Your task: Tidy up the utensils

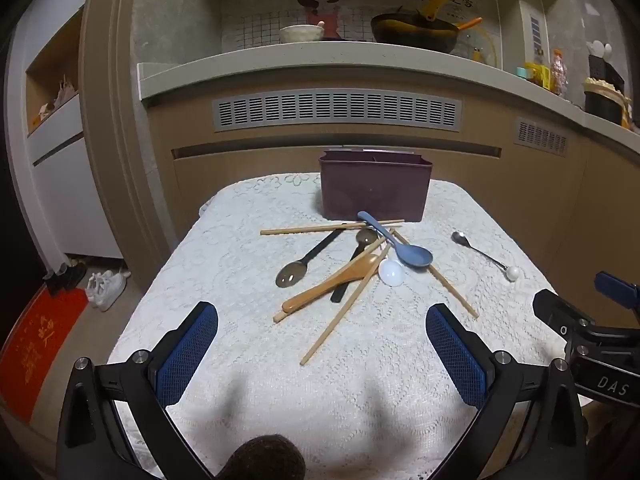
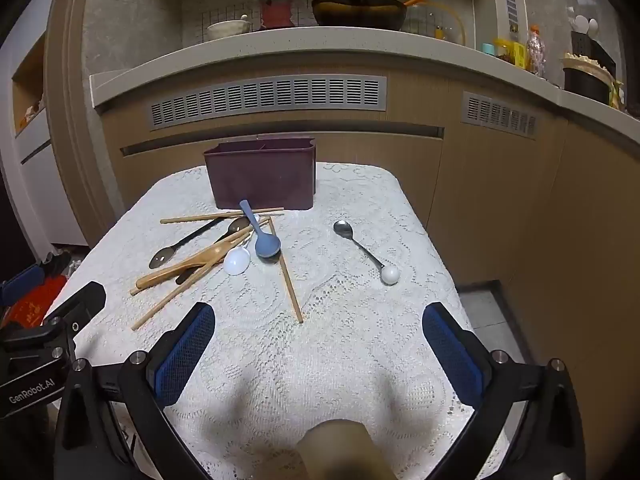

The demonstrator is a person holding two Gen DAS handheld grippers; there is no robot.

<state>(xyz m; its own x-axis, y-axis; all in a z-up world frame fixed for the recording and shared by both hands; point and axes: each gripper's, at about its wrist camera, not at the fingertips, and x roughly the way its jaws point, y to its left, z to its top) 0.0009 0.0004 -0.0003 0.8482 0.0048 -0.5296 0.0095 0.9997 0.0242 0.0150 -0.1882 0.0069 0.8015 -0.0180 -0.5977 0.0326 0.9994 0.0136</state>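
Utensils (image 1: 352,268) lie piled ahead of both wide, empty claws, left (image 1: 322,354) and right (image 2: 318,354).

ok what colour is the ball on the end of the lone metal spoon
White: the round ball caps the slim metal spoon's handle, clearest in the right wrist view.

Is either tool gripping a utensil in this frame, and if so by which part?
Nothing is held. The left tool and right tool are both open over the tablecloth, short of the utensil pile.
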